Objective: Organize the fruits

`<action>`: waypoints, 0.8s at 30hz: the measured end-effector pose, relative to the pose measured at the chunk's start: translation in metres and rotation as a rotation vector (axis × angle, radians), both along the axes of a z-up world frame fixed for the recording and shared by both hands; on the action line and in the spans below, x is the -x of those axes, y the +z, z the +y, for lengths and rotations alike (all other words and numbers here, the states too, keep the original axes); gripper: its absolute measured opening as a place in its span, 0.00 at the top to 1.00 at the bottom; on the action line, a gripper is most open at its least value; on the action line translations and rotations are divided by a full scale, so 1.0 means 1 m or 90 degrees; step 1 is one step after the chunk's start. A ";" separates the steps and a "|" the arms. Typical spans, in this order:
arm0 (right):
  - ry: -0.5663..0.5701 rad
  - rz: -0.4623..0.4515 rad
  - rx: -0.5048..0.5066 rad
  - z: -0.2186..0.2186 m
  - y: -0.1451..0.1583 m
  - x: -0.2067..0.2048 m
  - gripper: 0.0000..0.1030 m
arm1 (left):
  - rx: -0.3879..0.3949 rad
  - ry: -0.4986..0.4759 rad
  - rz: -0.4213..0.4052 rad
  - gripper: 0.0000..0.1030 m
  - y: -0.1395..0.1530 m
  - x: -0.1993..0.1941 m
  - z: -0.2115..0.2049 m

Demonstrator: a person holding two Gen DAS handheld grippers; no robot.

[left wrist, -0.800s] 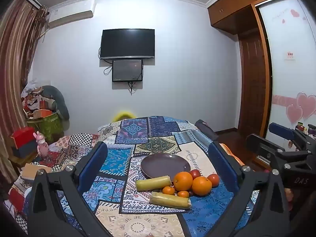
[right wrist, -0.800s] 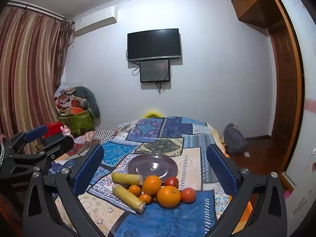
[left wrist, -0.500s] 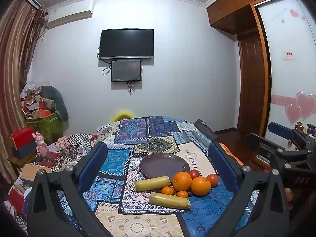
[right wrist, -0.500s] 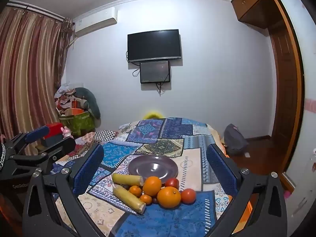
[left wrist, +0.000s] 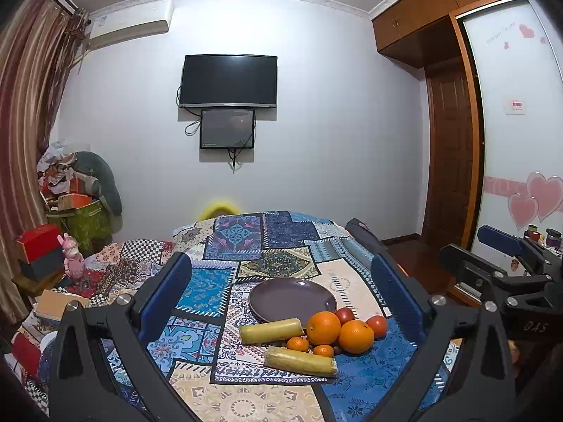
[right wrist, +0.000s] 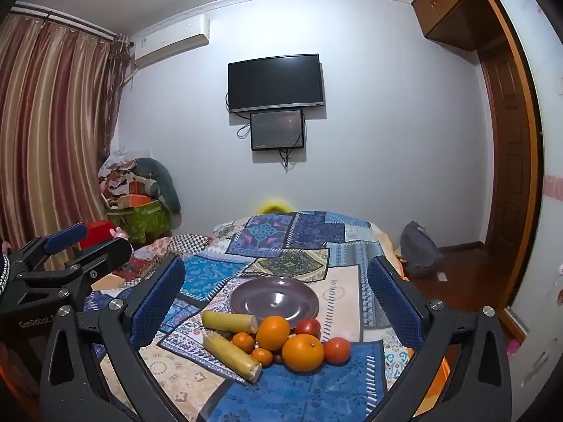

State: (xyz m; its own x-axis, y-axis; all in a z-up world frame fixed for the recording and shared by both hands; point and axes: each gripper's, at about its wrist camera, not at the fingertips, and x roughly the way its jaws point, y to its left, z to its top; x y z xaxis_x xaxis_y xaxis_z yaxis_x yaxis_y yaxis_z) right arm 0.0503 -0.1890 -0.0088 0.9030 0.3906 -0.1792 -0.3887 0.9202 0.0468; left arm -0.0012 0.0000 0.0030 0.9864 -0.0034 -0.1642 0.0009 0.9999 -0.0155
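**A:** Since both tools stand with their jaws spread as wide as they go and nothing between them, I judge the work has not begun. The left tool (left wrist: pixel 281 299) and the right tool (right wrist: pixel 276 297) hang above the near edge of the bed, side by side, each aimed at the heap.

**B:** And the fruit?

**A:** All loose on the patchwork bedspread (left wrist: pixel 246 397), bunched just before the plate (left wrist: pixel 292 297), which is bare. Two big oranges, one (right wrist: pixel 273 332) touching the plate's near rim and one (right wrist: pixel 303 352) nearer us; three small mandarins (right wrist: pixel 262 357) tucked between them and two pale yellow cylinders (right wrist: pixel 230 355) that look like wrapped corn. Two red tomatoes (right wrist: pixel 337 350) sit toward the right edge.

**B:** What does the first move call for?

**A:** Probably lowering one tool onto an outer piece, say the near orange, and carrying it to the plate. Round, smooth skins may roll on soft cloth, so the pads should close across the widest part. The plate is shallow, glossy and dark purple; the bedspread beneath gives, so I would set things down gently.
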 end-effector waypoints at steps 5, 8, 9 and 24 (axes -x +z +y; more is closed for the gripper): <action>0.000 -0.001 -0.002 0.001 0.000 0.000 0.00 | 0.000 0.002 -0.003 0.00 0.000 0.001 0.000; 0.000 0.000 -0.001 0.000 0.001 0.000 0.00 | 0.001 0.002 -0.003 0.00 0.000 0.001 0.000; -0.001 -0.001 -0.001 0.001 0.001 0.001 0.00 | 0.001 0.002 -0.003 0.00 0.000 0.001 0.000; -0.002 -0.001 -0.005 -0.001 0.002 0.001 0.00 | 0.004 0.003 -0.004 0.00 0.001 0.004 0.001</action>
State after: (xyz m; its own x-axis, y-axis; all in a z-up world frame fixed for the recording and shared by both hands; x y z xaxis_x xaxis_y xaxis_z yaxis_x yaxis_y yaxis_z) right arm 0.0491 -0.1899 -0.0068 0.9045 0.3891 -0.1747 -0.3859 0.9210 0.0533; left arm -0.0047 0.0006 0.0042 0.9875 0.0005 -0.1573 -0.0039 0.9998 -0.0210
